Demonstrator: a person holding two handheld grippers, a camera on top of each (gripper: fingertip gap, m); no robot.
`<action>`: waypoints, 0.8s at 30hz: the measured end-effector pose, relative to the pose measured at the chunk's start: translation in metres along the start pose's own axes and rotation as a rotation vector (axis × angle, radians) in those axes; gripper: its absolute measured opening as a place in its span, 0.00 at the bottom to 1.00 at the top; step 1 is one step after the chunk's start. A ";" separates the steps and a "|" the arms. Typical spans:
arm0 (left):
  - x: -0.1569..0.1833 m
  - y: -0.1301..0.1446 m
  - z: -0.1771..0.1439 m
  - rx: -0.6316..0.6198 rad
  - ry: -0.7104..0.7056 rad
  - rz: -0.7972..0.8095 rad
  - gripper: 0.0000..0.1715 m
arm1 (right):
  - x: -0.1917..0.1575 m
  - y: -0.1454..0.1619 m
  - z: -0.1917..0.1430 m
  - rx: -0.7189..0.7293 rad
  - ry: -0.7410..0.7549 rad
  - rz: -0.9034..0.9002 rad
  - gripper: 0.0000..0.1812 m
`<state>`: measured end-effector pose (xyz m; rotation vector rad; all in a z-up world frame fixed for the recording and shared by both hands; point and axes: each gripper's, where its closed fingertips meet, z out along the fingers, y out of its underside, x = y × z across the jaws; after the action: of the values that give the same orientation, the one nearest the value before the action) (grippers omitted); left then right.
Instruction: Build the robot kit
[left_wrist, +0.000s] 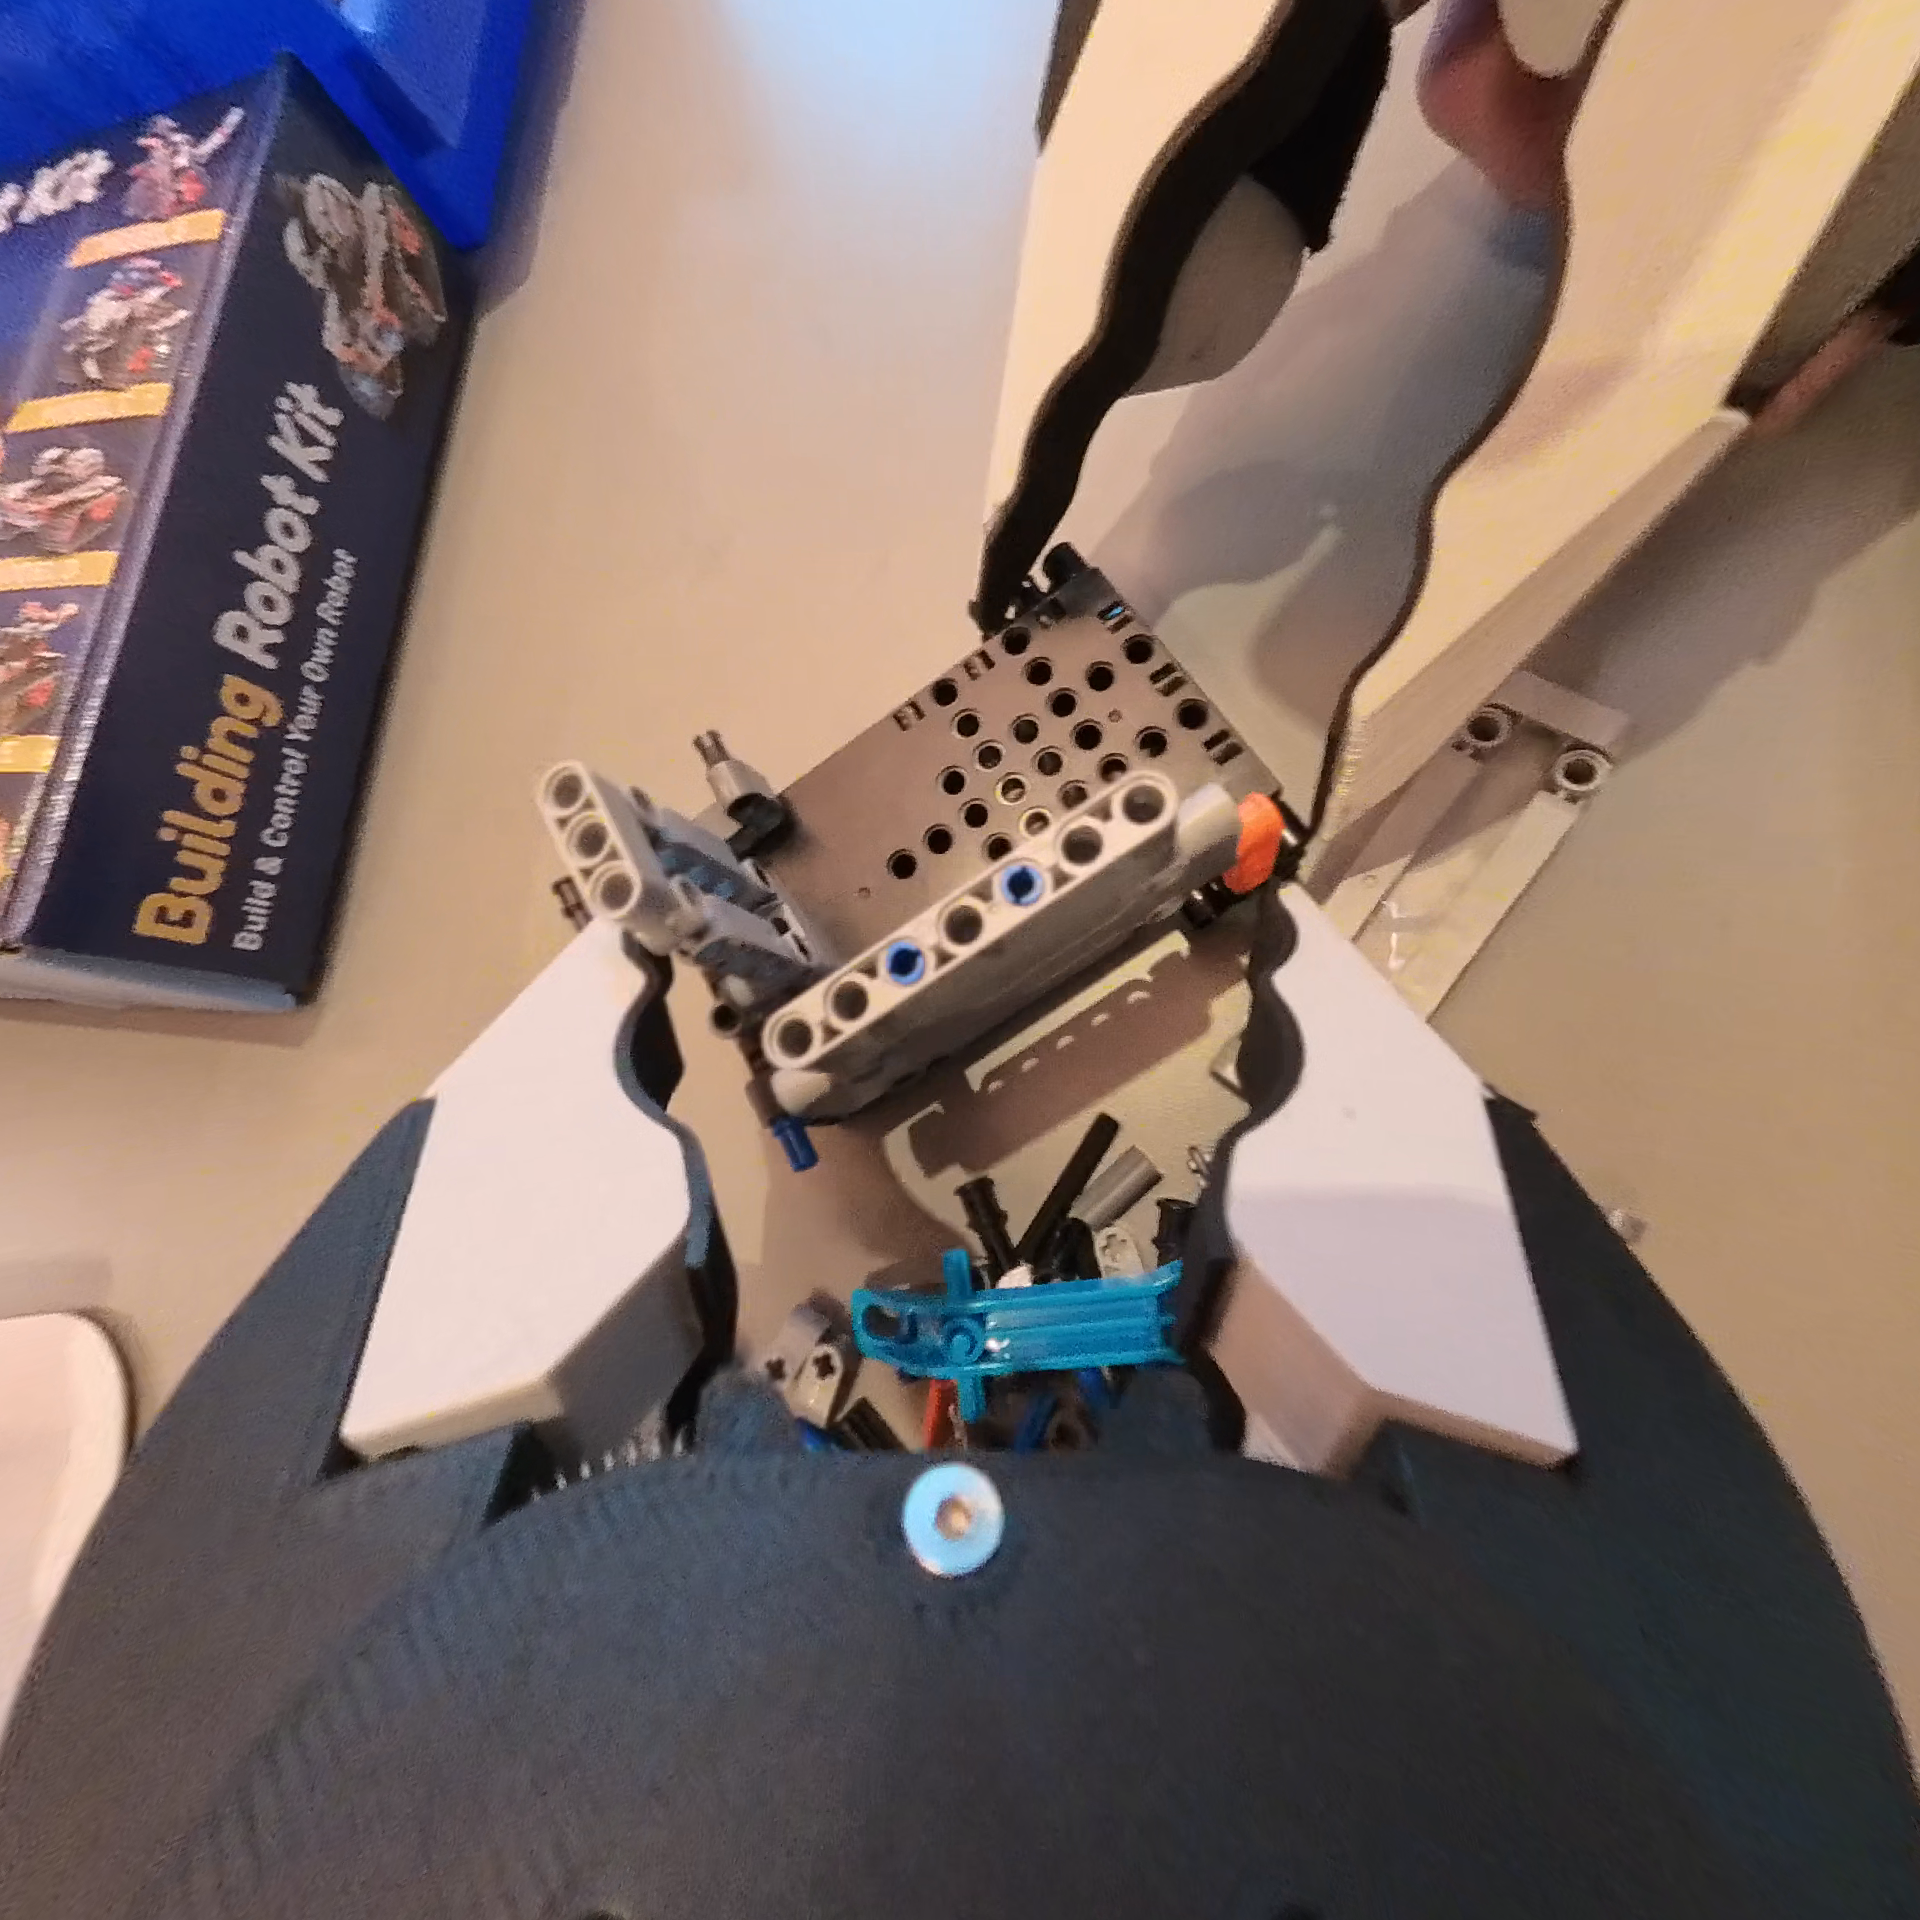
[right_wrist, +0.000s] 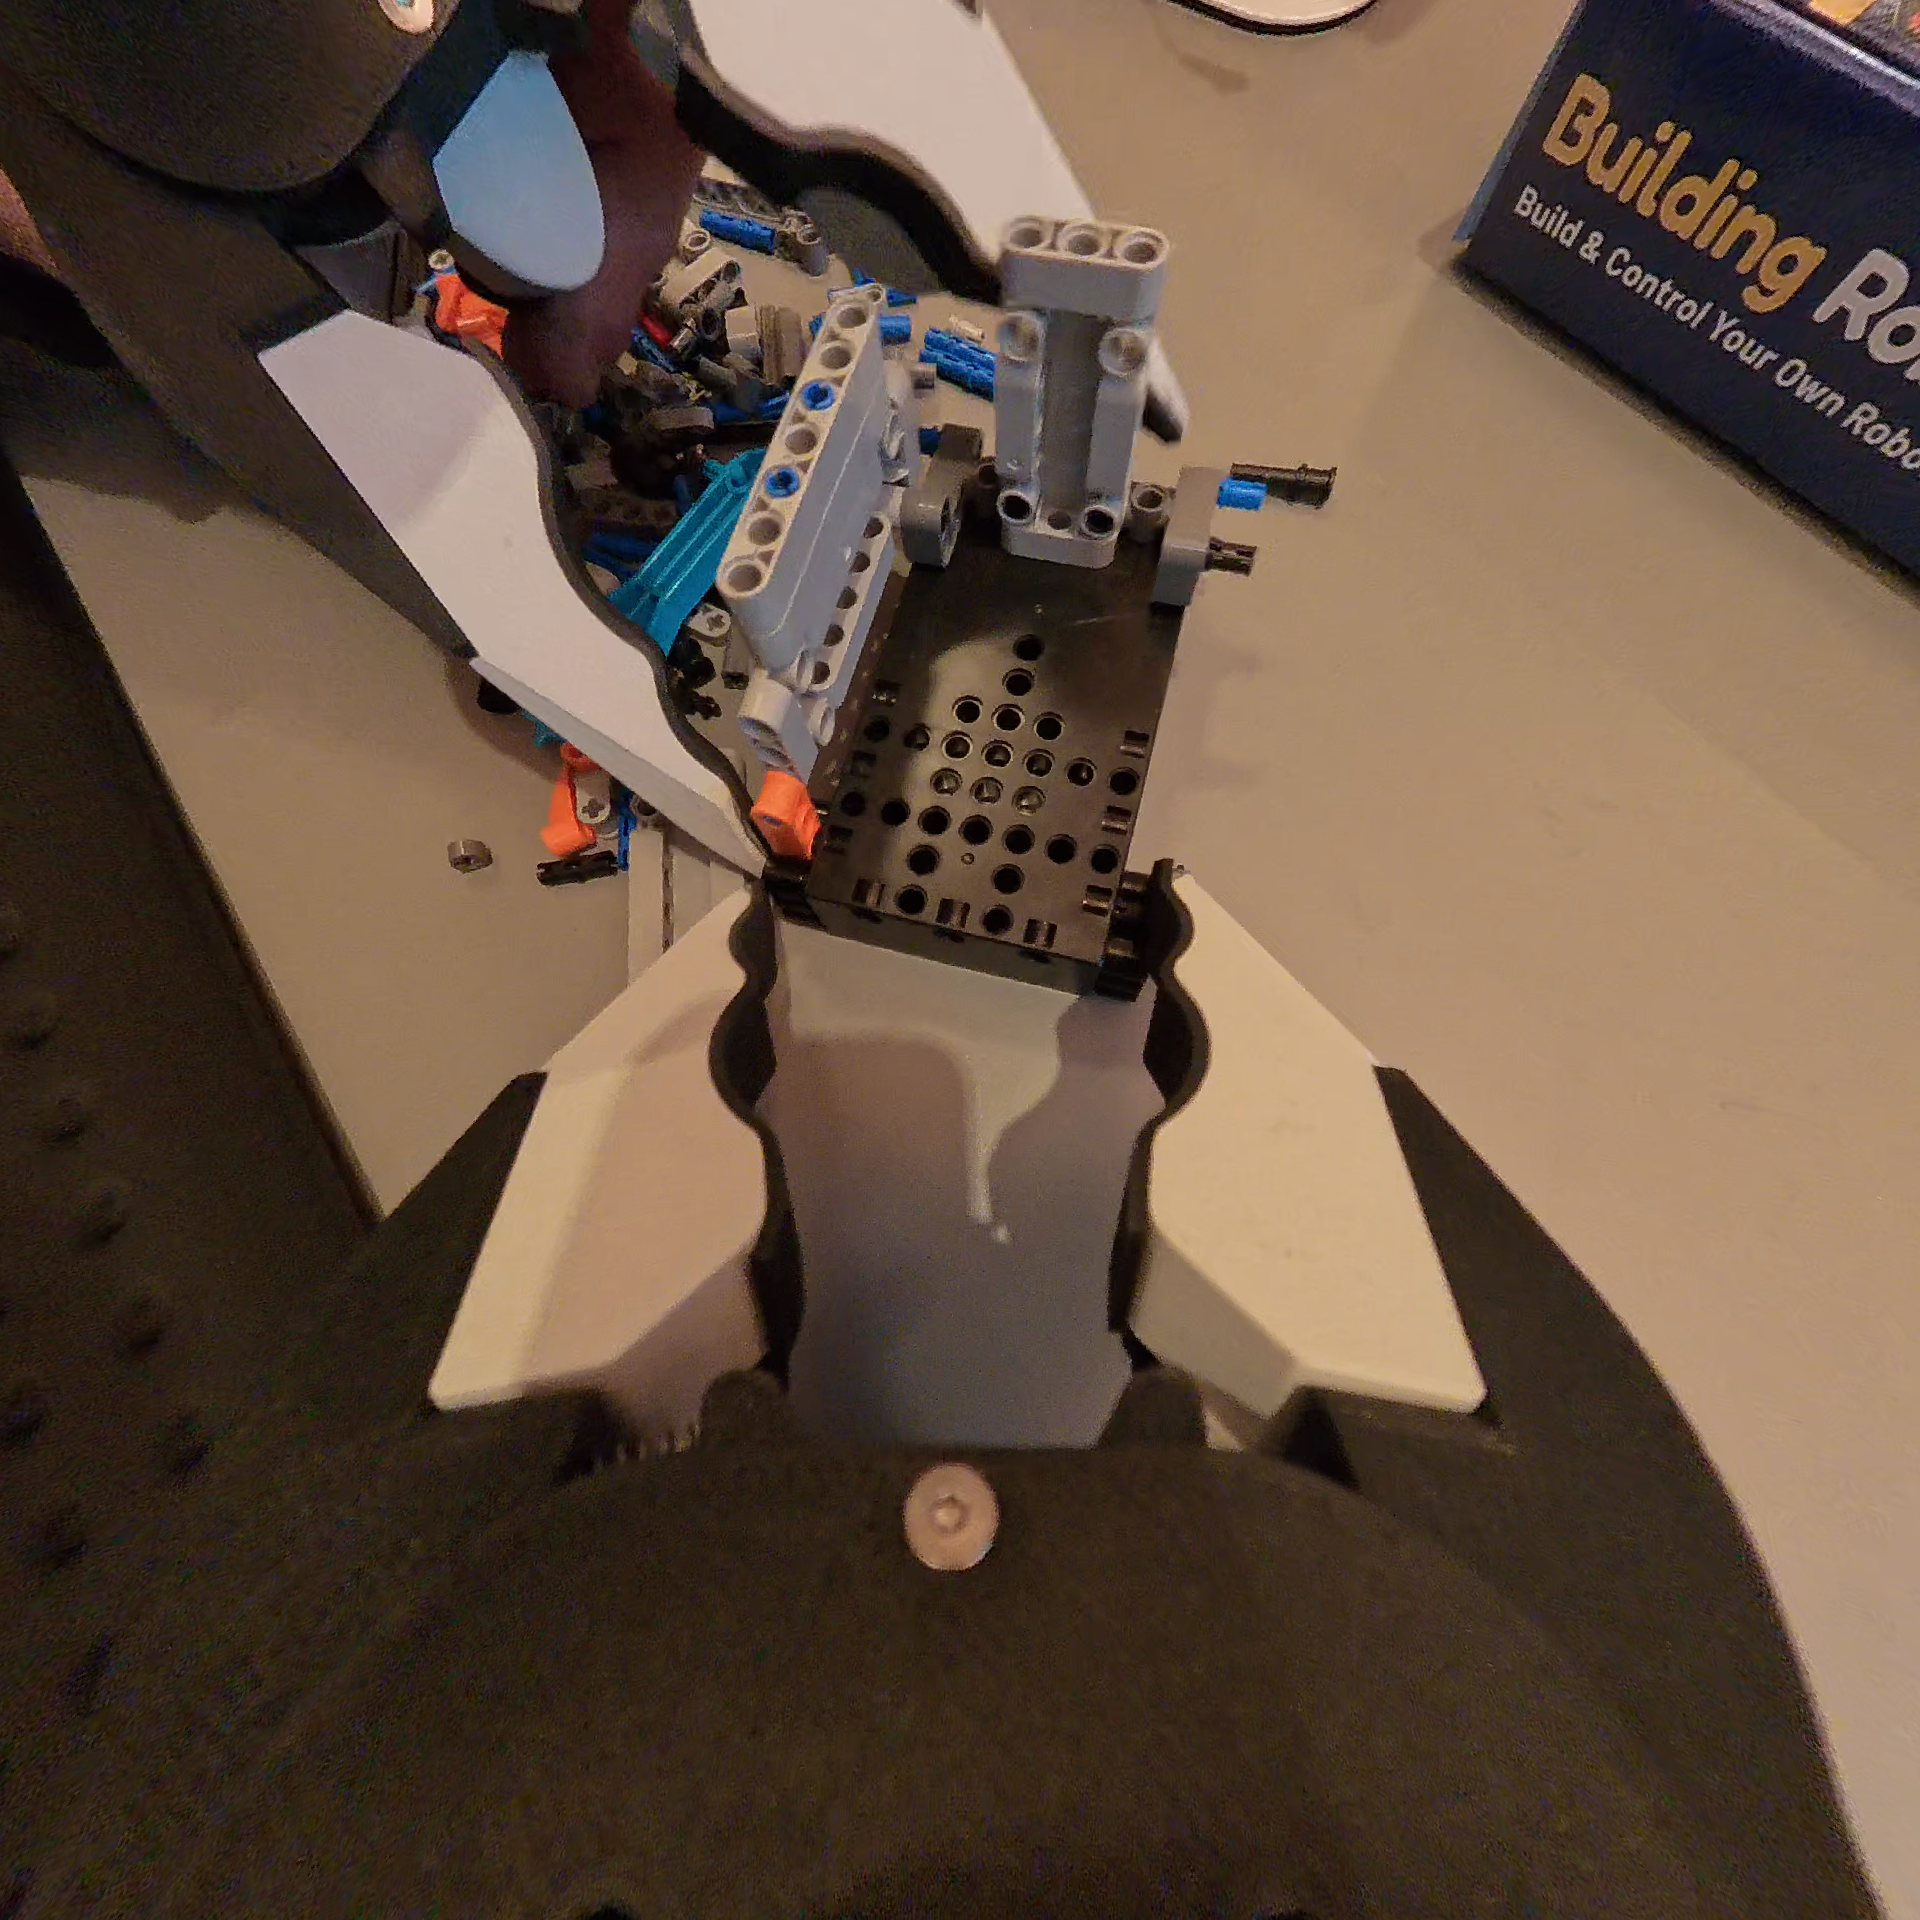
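A black perforated block (right_wrist: 987, 790) carries a long grey holed beam (right_wrist: 810, 499) with two blue pins along one side, an upright grey frame (right_wrist: 1070, 395) at its far end and an orange piece (right_wrist: 784, 810) at a near corner. My right gripper (right_wrist: 961, 899) is shut on the block's near end, one finger on each side. My left gripper (left_wrist: 956, 956) is open. Its fingers straddle the long beam (left_wrist: 966, 925); the right fingertip is beside the orange piece (left_wrist: 1252, 842), and the left one stands apart from the grey frame (left_wrist: 592, 842). The right gripper (left_wrist: 1153, 707) shows gripping the block's (left_wrist: 1039, 748) far end.
A pile of loose black, grey, blue and orange parts (right_wrist: 675, 364) lies beside the block, with a clear teal piece (left_wrist: 1018, 1320) on top. A dark blue printed box (left_wrist: 208, 520) lies on the beige table (right_wrist: 1455, 831). A grey studded strip (left_wrist: 1538, 758) lies beyond the block.
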<state>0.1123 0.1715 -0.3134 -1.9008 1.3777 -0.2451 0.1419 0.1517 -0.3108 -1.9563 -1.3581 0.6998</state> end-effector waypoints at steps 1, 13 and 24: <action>0.002 0.000 0.000 0.005 0.008 0.006 0.61 | 0.000 0.000 0.000 0.000 -0.001 -0.002 0.39; 0.003 0.003 -0.010 0.041 0.120 0.024 0.58 | -0.003 0.001 0.002 -0.007 -0.004 -0.038 0.29; 0.003 0.003 -0.010 0.003 0.140 0.015 0.58 | -0.006 0.002 0.003 -0.039 0.010 -0.051 0.24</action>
<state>0.1060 0.1637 -0.3095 -1.9001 1.4814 -0.3790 0.1387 0.1467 -0.3136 -1.9455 -1.4200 0.6432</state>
